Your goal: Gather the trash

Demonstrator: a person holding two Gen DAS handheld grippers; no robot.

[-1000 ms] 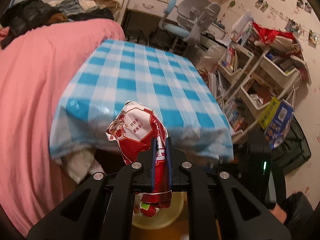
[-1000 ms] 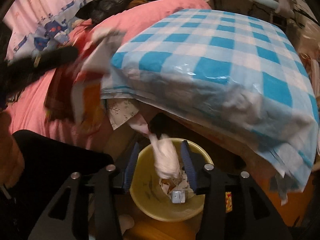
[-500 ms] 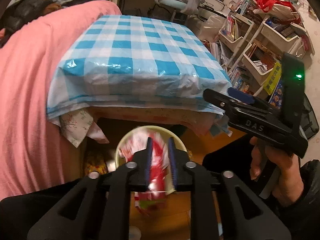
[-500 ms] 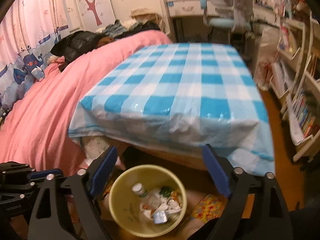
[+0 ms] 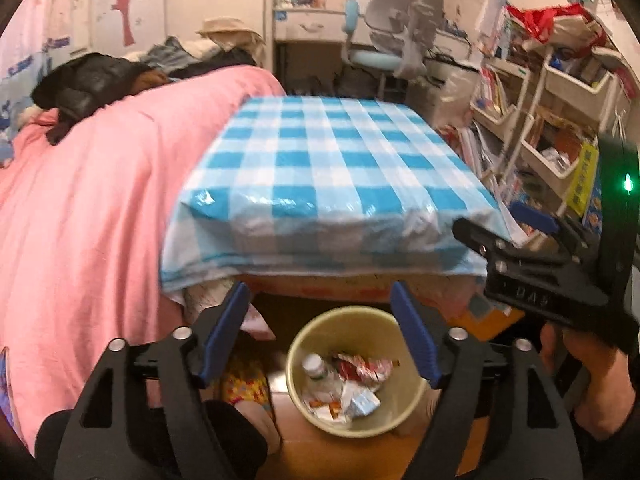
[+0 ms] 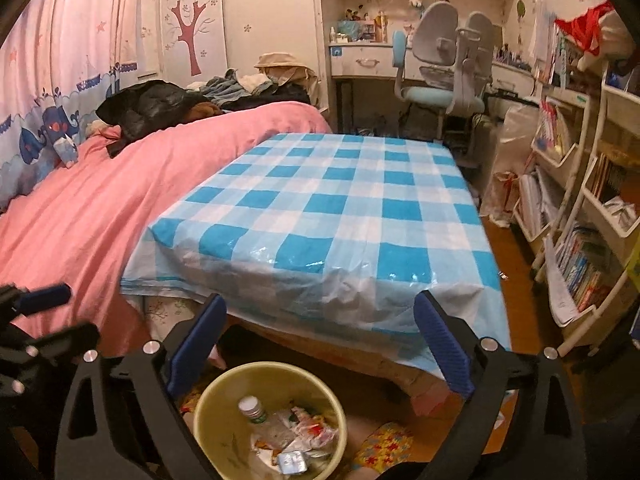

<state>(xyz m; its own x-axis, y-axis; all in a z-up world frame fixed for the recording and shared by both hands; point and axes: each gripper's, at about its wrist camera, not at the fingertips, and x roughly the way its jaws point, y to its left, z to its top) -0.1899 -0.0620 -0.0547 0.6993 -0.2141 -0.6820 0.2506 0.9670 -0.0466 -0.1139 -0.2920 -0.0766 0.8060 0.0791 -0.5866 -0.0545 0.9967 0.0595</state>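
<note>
The trash sits in a pale yellow bin on the wooden floor, just below the near edge of the desk. Inside the bin lie a red and white snack wrapper, a small bottle with a white cap, and crumpled white paper and foil scraps. The right wrist view shows the same bin with the capped bottle on its left side and the scraps to the right of it.

The left gripper hangs above the bin, its blue-padded jaws opening wide with nothing between them; the bin shows through the gap. The right gripper also has its jaws opening, spread wide and bare, with the bin's rim and the desk's edge between them. In the left wrist view the right gripper appears at the right, held by a hand.

The desk is covered by a blue and white checked cloth that hangs over its near edge. To the left, touching the desk, is a bed with a pink cover and dark clothes heaped at its far end. Far behind stands a grey and blue chair, and shelves of books line the right.
</note>
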